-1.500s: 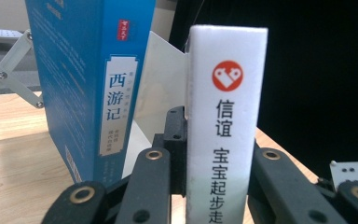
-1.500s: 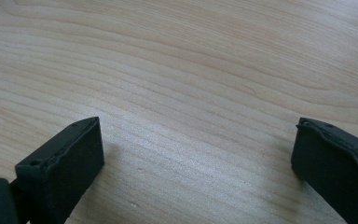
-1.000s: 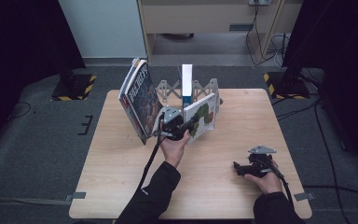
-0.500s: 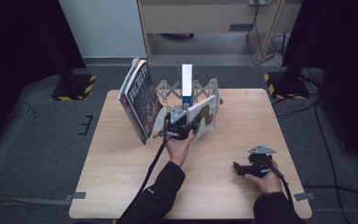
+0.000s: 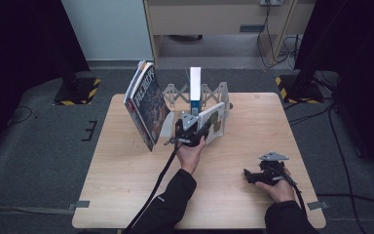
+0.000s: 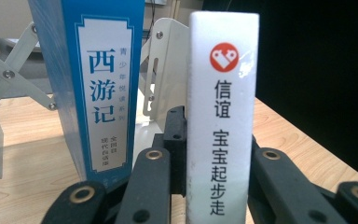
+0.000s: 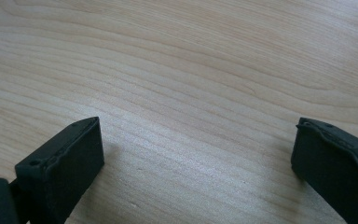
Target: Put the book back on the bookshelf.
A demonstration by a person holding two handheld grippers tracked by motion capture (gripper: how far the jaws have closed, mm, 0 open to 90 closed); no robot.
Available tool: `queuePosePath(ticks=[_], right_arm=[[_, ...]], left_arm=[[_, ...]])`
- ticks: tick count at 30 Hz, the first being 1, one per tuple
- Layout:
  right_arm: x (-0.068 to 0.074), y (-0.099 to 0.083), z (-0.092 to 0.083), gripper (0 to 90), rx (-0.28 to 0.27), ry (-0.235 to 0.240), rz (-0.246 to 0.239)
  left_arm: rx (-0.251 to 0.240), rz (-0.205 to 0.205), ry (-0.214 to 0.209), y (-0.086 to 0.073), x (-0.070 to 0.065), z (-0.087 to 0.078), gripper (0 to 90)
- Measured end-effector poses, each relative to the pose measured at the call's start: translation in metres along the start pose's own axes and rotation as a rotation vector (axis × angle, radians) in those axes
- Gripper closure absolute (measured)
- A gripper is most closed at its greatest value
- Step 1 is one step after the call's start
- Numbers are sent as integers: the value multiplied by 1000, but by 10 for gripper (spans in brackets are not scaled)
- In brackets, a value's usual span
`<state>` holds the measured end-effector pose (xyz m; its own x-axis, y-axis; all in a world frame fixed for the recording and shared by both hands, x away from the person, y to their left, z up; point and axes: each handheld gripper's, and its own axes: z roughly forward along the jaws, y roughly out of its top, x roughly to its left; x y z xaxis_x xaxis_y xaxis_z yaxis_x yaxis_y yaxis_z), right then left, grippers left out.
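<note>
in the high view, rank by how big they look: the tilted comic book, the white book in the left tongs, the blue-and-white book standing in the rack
1. tilted comic book, clearly largest
2. and 3. white book and blue-and-white book: unsure, each is seen partly edge-on

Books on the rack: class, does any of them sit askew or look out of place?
Yes. The large picture book at the rack's left end leans steeply, while the blue book stands upright. The left gripper holds a white book, tilted in the high view, not yet slotted.

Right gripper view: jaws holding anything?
No, the right gripper has its jaws wide apart over the bare wooden table, nothing between them.
</note>
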<state>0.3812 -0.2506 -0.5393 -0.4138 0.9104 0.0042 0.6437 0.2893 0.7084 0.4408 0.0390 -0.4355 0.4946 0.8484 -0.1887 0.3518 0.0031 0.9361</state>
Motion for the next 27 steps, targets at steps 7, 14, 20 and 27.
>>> queuePosePath(ticks=[7, 14, 20, 27], right_arm=[[0, 0, 0, 26, 0, 0, 0], [0, 0, 0, 26, 0, 0, -1], [0, 0, 0, 26, 0, 0, -1], [0, 0, 0, 26, 0, 0, 0]], left_arm=[[13, 14, 16, -4, -2, 6, 744], [5, 11, 33, -4, -4, 10, 744], [9, 14, 37, -8, -6, 17, 743], [11, 15, 31, -13, -4, 20, 742]])
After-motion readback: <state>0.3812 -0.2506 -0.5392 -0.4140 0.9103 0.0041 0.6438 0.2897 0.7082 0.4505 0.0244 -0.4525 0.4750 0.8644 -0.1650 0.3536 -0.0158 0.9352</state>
